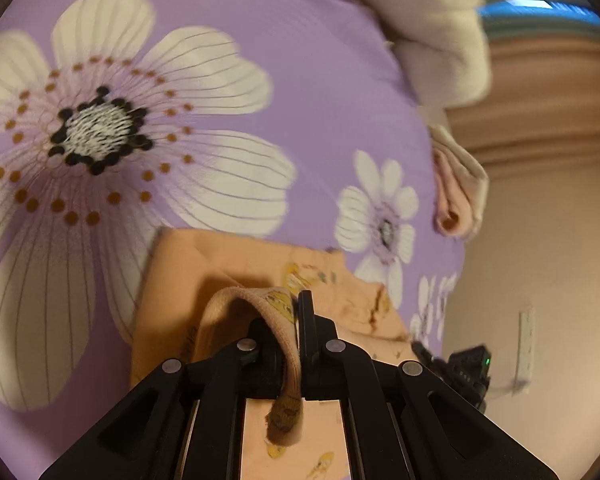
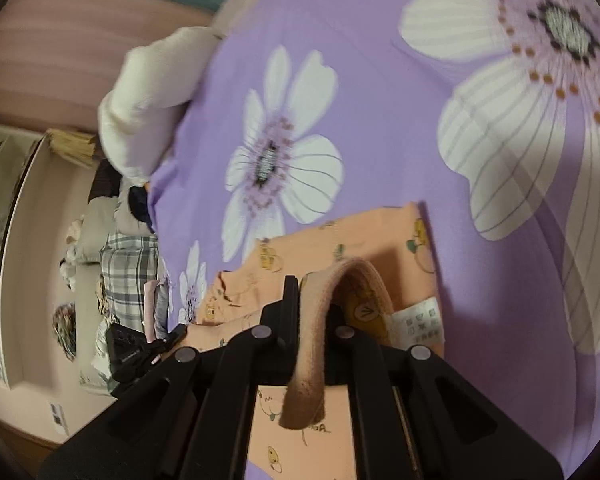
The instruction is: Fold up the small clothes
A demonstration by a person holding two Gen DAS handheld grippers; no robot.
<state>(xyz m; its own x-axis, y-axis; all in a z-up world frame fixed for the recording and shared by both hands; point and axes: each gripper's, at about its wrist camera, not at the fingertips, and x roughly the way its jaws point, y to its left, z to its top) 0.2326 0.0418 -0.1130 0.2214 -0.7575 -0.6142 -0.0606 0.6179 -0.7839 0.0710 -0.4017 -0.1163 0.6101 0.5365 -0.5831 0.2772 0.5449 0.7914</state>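
Note:
A small orange garment (image 1: pixel 204 276) printed with yellow cartoon figures lies on the purple flowered bedsheet (image 1: pixel 300 80). My left gripper (image 1: pixel 290 320) is shut on the garment's ribbed waistband (image 1: pixel 256 300), which loops up between its fingers. In the right wrist view the same orange garment (image 2: pixel 332 240) lies below, with a white care label (image 2: pixel 420 322). My right gripper (image 2: pixel 312 312) is shut on the pink ribbed waistband (image 2: pixel 312 360), lifted off the sheet. The other gripper (image 2: pixel 140 348) shows at the left of the right wrist view.
A cream fleece item (image 1: pixel 432 32) and a folded pink-and-cream cloth (image 1: pixel 456 196) lie at the bed's edge. In the right wrist view a cream bundle (image 2: pixel 152 96) sits at the sheet's edge; plaid and other clothes (image 2: pixel 128 276) are piled beyond it on the floor.

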